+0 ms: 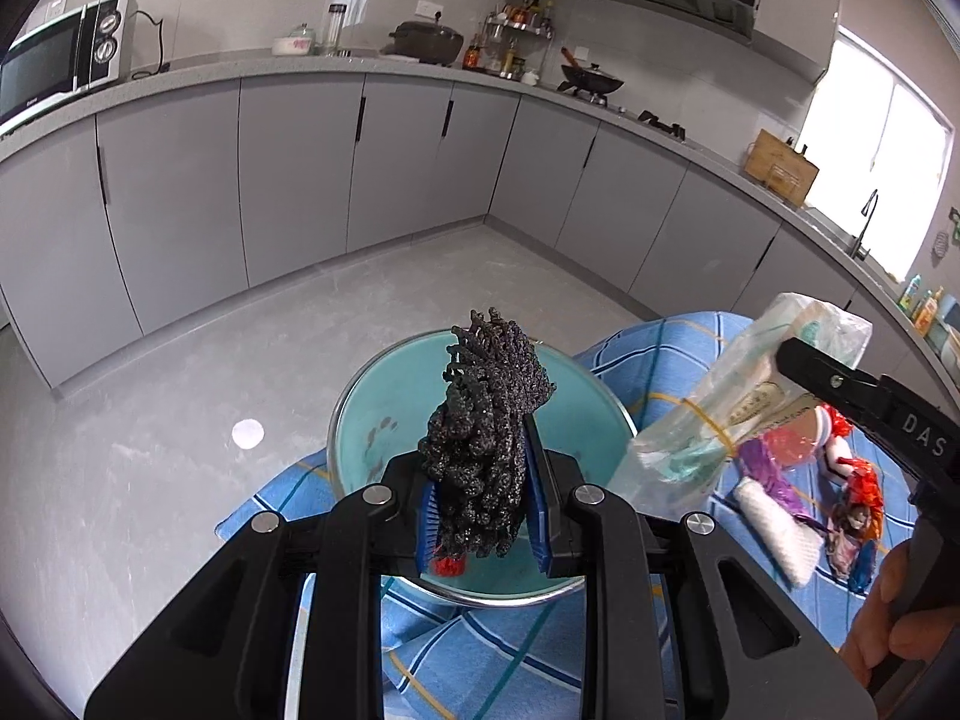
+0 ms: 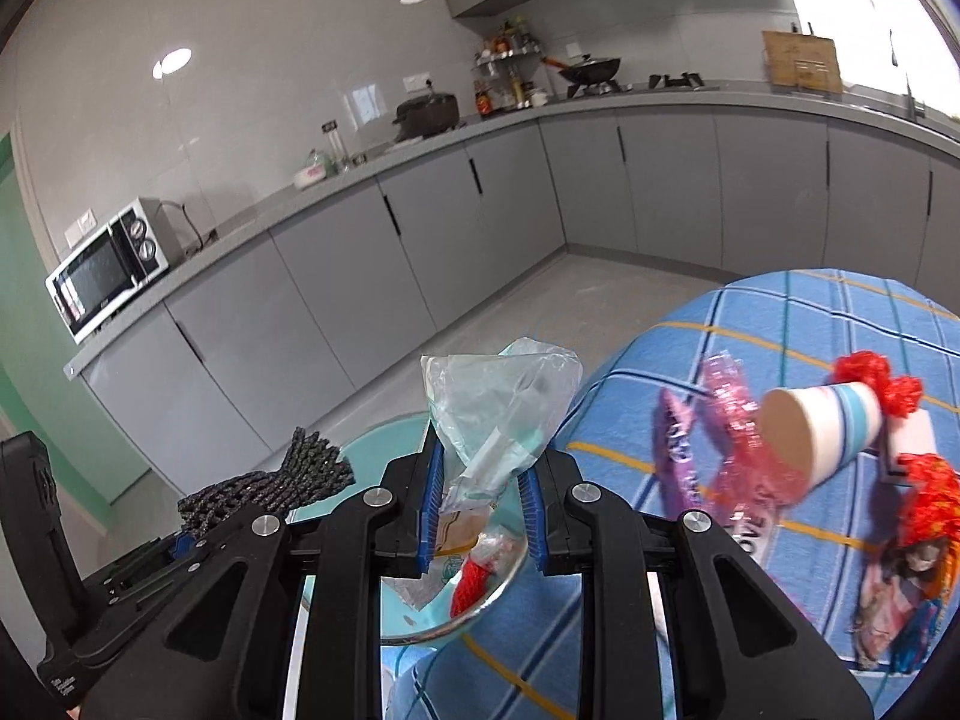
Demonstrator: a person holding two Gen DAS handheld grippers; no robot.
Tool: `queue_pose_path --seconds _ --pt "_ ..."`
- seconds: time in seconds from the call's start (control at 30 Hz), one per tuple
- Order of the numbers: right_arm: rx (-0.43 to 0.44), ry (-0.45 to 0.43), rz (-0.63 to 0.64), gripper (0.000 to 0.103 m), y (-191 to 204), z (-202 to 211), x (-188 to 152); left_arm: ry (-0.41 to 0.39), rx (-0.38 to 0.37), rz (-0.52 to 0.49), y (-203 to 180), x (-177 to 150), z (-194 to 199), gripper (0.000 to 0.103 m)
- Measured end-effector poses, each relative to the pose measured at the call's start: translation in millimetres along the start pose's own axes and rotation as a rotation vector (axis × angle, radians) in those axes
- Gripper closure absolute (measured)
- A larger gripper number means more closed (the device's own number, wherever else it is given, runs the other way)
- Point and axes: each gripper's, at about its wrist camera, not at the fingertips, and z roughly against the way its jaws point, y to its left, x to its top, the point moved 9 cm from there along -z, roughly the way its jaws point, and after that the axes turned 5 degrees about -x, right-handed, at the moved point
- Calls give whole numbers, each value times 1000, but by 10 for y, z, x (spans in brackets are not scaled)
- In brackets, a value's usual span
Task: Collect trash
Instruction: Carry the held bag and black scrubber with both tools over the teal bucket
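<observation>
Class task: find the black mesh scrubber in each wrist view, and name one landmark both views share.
Left wrist view: the black mesh scrubber stands at centre, clamped in the left gripper, over the teal bowl.
Right wrist view: the scrubber lies at lower left, beside the bowl.
Shared landmark: the microwave on the grey counter.

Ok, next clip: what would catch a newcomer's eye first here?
Both grippers are full: the left gripper pinches a black glittery mesh wad over a teal basin, and the right gripper clamps a clear plastic bag just beside it. More litter, including a tipped paper cup and red netting, lies on the blue plaid cloth.
</observation>
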Motion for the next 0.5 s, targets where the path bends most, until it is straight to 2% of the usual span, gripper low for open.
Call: queue_pose_path --seconds 0.5 --pt "-20 154 72 79 245 -710 -347 93 13 35 251 -225 -482 79"
